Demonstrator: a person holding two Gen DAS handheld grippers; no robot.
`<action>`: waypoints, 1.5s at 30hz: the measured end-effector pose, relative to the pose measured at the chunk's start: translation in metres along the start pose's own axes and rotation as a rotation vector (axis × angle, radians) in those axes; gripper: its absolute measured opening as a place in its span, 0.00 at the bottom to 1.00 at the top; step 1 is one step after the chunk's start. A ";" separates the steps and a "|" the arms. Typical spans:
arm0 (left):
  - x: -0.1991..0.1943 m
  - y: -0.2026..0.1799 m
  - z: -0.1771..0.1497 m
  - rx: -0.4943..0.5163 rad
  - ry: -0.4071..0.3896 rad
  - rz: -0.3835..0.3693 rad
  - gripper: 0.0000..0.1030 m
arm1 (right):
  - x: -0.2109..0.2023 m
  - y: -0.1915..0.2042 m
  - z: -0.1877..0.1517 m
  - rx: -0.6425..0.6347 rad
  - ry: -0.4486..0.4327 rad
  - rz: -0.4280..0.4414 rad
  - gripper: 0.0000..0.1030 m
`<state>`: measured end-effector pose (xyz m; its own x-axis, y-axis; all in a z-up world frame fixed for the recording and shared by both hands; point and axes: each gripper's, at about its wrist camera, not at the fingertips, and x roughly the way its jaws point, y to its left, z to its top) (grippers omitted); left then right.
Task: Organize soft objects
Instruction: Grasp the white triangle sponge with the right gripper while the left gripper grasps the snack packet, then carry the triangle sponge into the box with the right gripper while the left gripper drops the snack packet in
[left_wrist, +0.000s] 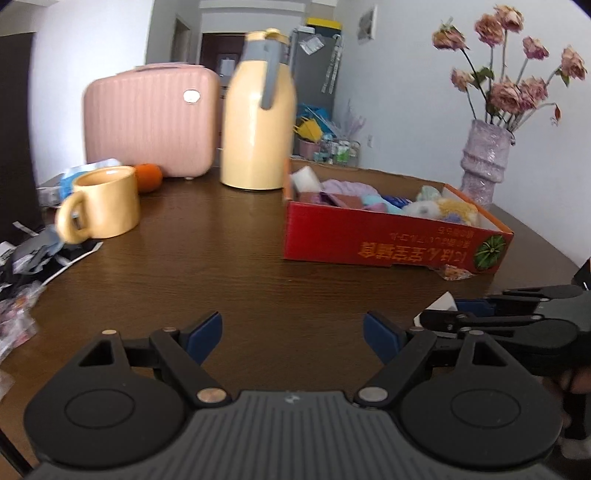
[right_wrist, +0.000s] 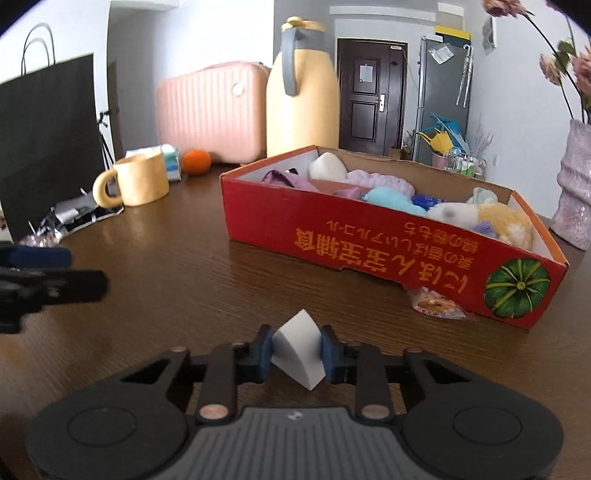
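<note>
Our right gripper (right_wrist: 297, 352) is clamped on a white sponge wedge (right_wrist: 298, 350); both blue pads (right_wrist: 266, 350) press its sides and it bulges a little between them. The wedge sits tilted, one corner pointing up, the lower tip just over the brown table (right_wrist: 177, 266); we cannot tell whether that tip touches the wood. Our left gripper (left_wrist: 293, 338) is spread wide with nothing between its pads, hovering over bare table just beside the right one, which shows at the right edge of the left wrist view.

Ahead and to the right of the sponge stands the red cardboard box (right_wrist: 369, 243), open on top, already holding soft things: a white foam lump (right_wrist: 327, 166), lilac cloth (right_wrist: 380, 181), a pale blue plush (right_wrist: 388, 197), a yellow fluffy toy (right_wrist: 506, 221). A crinkly snack wrapper (right_wrist: 436, 304) pokes out from under the box's near edge. Further back: yellow mug (right_wrist: 142, 179), orange (right_wrist: 196, 161), yellow thermos jug (right_wrist: 303, 92), pink case (right_wrist: 212, 112), and a vase (right_wrist: 576, 184) at far right.

We judge the step as pick done, carry to box pending. Most soft items look already sorted, so the task seems well along.

Next move calls for lifting the wedge clear of the box's near wall, bringing it over an open gap in the box, then opening. Keep the squeeze light since foam deforms and may spring out on release. The left gripper needs to stay out of the path.
</note>
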<state>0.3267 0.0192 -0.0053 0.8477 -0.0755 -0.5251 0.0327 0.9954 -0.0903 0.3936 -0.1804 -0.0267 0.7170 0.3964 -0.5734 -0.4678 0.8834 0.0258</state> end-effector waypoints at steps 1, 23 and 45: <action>0.005 -0.006 0.002 0.007 0.003 -0.014 0.83 | -0.004 -0.004 -0.001 0.011 -0.010 -0.007 0.24; 0.159 -0.194 0.029 -0.017 0.089 0.006 0.66 | -0.107 -0.154 -0.053 0.274 -0.186 -0.125 0.25; 0.036 -0.152 -0.004 0.061 0.004 -0.034 0.43 | -0.119 -0.117 -0.060 0.270 -0.170 -0.081 0.25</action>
<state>0.3502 -0.1348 -0.0144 0.8432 -0.1097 -0.5263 0.0941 0.9940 -0.0565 0.3321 -0.3460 -0.0111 0.8331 0.3380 -0.4378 -0.2682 0.9392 0.2146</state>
